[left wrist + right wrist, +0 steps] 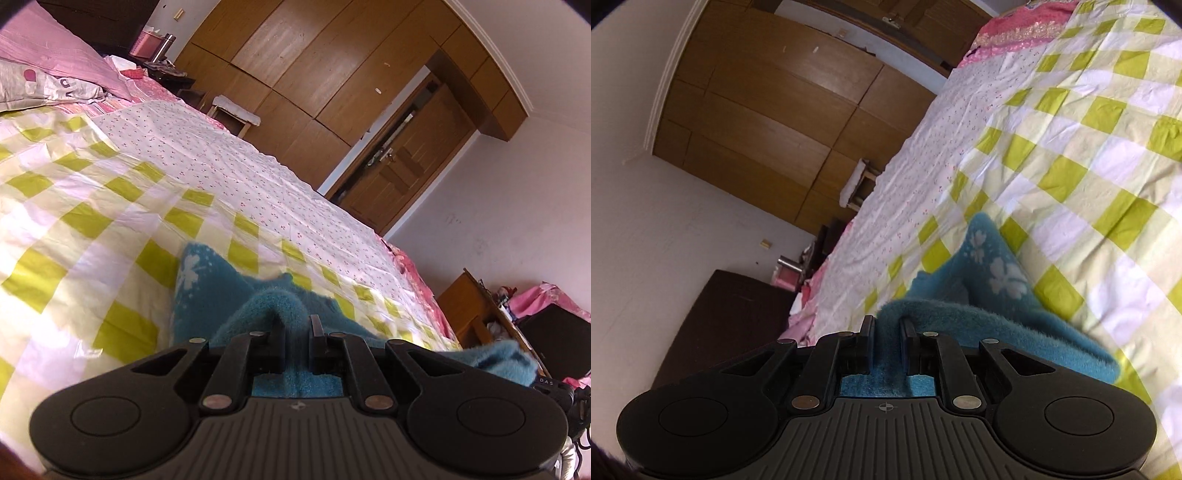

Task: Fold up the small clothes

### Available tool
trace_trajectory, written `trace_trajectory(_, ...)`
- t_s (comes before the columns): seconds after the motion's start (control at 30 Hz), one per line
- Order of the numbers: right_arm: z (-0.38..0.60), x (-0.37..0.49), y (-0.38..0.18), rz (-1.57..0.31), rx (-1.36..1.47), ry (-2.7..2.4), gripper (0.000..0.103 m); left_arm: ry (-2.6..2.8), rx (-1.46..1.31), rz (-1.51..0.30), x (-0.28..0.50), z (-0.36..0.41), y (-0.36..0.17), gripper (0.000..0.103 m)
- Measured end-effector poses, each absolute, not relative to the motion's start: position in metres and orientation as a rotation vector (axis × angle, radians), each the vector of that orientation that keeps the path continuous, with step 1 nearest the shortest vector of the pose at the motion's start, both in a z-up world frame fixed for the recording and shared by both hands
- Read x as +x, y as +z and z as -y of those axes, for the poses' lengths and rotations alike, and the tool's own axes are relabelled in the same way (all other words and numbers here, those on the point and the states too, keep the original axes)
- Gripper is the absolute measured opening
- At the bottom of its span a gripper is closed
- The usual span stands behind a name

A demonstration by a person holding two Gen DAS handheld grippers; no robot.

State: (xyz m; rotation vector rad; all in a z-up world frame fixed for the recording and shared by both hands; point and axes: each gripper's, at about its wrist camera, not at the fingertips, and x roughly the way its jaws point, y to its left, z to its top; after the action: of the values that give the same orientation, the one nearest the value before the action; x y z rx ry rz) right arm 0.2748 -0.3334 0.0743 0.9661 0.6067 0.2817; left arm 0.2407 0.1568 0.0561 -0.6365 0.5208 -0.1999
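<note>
Left gripper (295,323): I see my black fingers pinched tight on a fold of the fuzzy teal garment with white flower prints (207,295).
Right gripper (886,325): fingers clamped down on another bunched edge of the same teal fleece (993,299).
Garment place: strung between both grippers, its far part draped on the green-and-white checked bed cover (92,206).
Edges: white sheet with tiny red sprigs (236,155) runs beyond the check to the bed's far side; pink bedding shows along that edge.
Open room: broad stretch of cover beyond the garment; brown wooden wardrobe (295,70) stands well apart.
Writing: letters "DAS" on a dark item at the left view's right margin; printed pillow (48,86) lettering unreadable.
</note>
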Motion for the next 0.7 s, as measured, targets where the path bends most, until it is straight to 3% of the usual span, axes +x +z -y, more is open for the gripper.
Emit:
trace_trajectory(0.23,0.327,0.355,0.025,-0.679,0.941,0.113,0.014,-0.091,-0.700,-0.594,0.302,-0.167,0.014,0.016)
trace_trajectory(0.43,0.323,0.375,0.003,-0.714,0.940,0.093,0.018,-0.062,-0.768,-0.568,0.303,-0.169,0.000,0.017)
trace_trajectory(0.7,0.317,0.377,0.016,-0.681,0.940,0.169,0.041,-0.031,-0.911,-0.496,0.292,-0.174,0.005,0.019)
